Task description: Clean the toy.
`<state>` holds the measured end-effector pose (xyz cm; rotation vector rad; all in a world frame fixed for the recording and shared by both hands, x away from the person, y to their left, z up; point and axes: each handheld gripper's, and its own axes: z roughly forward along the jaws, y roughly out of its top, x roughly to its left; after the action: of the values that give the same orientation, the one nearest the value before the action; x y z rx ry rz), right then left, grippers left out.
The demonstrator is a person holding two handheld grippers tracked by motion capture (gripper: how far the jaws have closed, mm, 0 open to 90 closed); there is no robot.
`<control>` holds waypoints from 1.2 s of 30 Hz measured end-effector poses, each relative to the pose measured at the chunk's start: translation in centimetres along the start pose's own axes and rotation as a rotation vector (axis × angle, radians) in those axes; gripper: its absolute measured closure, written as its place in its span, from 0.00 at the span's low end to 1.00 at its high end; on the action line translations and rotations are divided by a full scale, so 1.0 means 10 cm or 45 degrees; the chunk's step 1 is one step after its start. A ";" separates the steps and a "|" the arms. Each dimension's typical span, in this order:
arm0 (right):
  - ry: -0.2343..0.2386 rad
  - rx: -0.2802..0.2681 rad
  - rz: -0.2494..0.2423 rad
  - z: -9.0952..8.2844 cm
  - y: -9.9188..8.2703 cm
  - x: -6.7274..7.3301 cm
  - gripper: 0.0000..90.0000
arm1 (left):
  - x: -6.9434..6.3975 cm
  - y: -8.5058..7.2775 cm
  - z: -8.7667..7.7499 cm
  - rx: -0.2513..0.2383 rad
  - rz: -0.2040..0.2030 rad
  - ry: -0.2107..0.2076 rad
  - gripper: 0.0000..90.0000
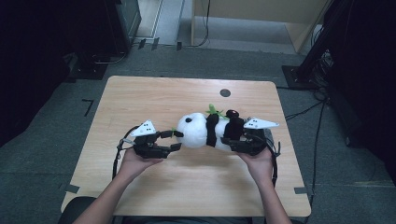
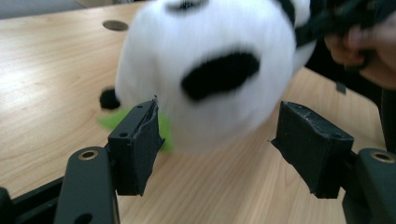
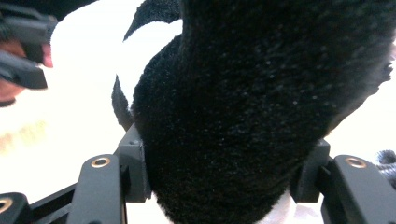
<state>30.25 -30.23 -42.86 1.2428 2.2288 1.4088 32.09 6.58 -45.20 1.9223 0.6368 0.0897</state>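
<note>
A pale wooden bench with a round cable hole is set on grey carpet in a dim room. A plush panda is lain lengthwise across the bench, head toward the left gripper, whose fingers are spread apart either side of the head, not pressing. The right gripper is clamped on the panda's black limb.

Fluffy plush panda, matt wood-grain table, matt black hand-held gripper pads
</note>
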 end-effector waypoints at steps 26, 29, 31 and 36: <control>0.180 0.022 0.014 0.04 0.09 0.29 0.44 | 0.02 -0.07 0.18 0.050 0.101 -0.060 0.00; 0.174 0.026 0.030 0.05 0.08 0.27 0.43 | 0.01 -0.05 0.14 0.047 0.088 -0.044 0.15; 0.174 0.021 0.042 0.05 0.06 0.24 0.41 | 0.00 -0.04 0.13 0.057 0.045 -0.033 0.27; 0.128 -0.010 0.003 0.06 0.05 0.25 0.27 | 0.03 0.00 0.10 0.082 -0.053 -0.066 0.43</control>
<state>29.35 -27.85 -42.16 1.1982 2.2850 1.5108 32.70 5.92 -45.65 1.9656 0.6513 -0.0069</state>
